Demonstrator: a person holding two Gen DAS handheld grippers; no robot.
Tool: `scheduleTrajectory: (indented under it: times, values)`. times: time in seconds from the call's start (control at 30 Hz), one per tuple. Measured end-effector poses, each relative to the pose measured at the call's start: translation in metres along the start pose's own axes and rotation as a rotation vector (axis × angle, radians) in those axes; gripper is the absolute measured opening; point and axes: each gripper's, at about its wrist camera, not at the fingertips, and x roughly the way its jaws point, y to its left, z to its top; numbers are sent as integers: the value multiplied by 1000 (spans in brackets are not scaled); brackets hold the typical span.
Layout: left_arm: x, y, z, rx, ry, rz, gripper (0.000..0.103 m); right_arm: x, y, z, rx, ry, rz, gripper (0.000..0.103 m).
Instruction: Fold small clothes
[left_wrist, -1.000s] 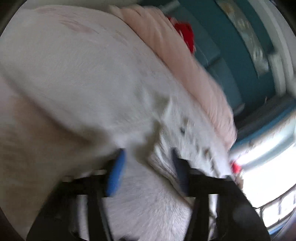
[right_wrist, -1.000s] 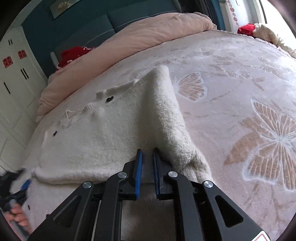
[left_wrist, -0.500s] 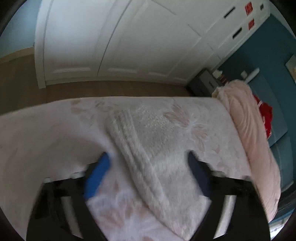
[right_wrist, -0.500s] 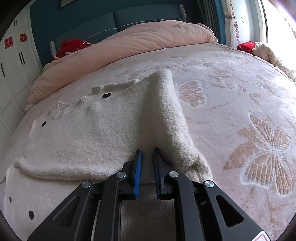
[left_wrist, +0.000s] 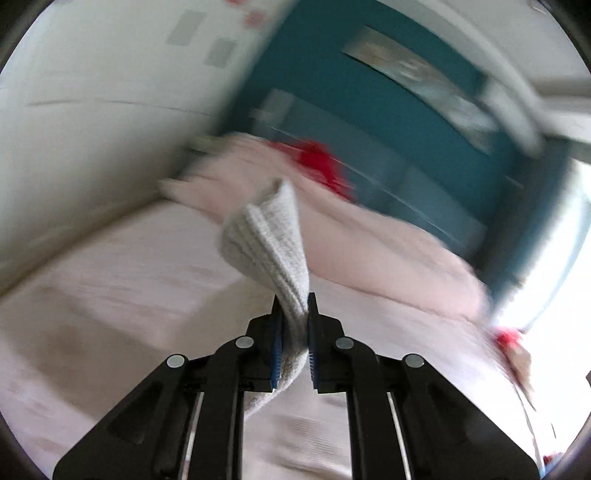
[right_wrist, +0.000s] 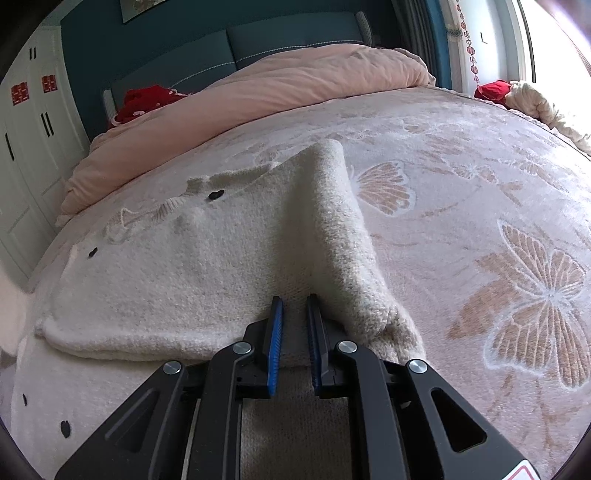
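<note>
A pink bedspread (right_wrist: 480, 192) patterned with butterflies covered the bed, with a rolled pink duvet (right_wrist: 258, 96) at the teal headboard (right_wrist: 229, 48) and white wardrobes (right_wrist: 26, 147) beside it. A cream knitted sweater (right_wrist: 192, 273) with dark buttons lay spread on the bedspread. The right gripper (right_wrist: 294, 306) angled down, jaws narrow and clamped on the sweater's near edge. The left gripper (left_wrist: 294, 306) pinched a ribbed cuff (left_wrist: 266, 236), which stood lifted above the bed.

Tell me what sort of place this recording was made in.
A bedroom, almost certainly. The cream knitted garment lies on a bed covered by a pink butterfly-patterned blanket, with a rolled pink quilt against a dark teal padded headboard and white wardrobe doors alongside.
</note>
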Motion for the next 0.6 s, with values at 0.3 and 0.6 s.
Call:
scheduleTrajectory:
  times: [0.3,0.6]
  values:
    - [77,-101,-205,52,332,-10,79,-2,-11,1,49,-1,71,12]
    - [6,56,-258,-152,319,64,83,-47,16,14,-31,-115,125,62]
